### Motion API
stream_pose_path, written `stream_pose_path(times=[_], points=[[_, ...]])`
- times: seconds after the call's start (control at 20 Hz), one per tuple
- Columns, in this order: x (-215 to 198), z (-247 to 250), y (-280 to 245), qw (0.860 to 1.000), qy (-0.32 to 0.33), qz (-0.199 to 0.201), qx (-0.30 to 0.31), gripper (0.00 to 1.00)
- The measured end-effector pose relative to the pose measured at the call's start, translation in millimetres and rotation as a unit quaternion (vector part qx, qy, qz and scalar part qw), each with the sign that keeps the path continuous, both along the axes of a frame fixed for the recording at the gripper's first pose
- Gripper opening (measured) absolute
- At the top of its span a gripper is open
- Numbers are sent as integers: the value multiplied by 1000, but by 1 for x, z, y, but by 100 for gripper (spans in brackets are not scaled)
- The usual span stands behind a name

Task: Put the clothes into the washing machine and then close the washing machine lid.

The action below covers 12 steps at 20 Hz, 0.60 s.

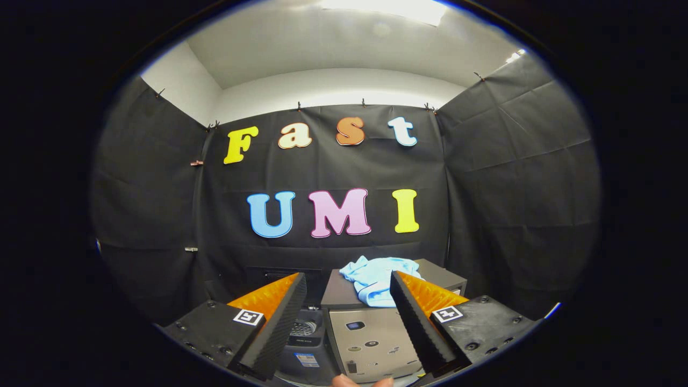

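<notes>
Your one camera rides on the gripper [348, 317] and looks forward along its two fingers, which stand spread apart with nothing between them. You face the booth's back wall [328, 172] almost level, tipped slightly up, so the ceiling [322, 54] and both side walls curve into the wide fisheye picture. You sit a little above the washing machine [371, 333] and close to it: its grey top lies just ahead of and below the fingertips, the back wall well beyond.
</notes>
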<state>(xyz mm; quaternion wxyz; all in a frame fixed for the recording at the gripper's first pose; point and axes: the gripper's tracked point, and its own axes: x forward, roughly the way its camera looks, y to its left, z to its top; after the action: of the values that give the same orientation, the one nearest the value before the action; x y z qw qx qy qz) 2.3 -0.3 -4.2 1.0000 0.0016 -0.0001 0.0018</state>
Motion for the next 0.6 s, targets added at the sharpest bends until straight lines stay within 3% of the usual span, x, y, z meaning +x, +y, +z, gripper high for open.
stream_pose_path(times=[0.6], points=[[46,-33,-16,999,49,-2,-2,98]])
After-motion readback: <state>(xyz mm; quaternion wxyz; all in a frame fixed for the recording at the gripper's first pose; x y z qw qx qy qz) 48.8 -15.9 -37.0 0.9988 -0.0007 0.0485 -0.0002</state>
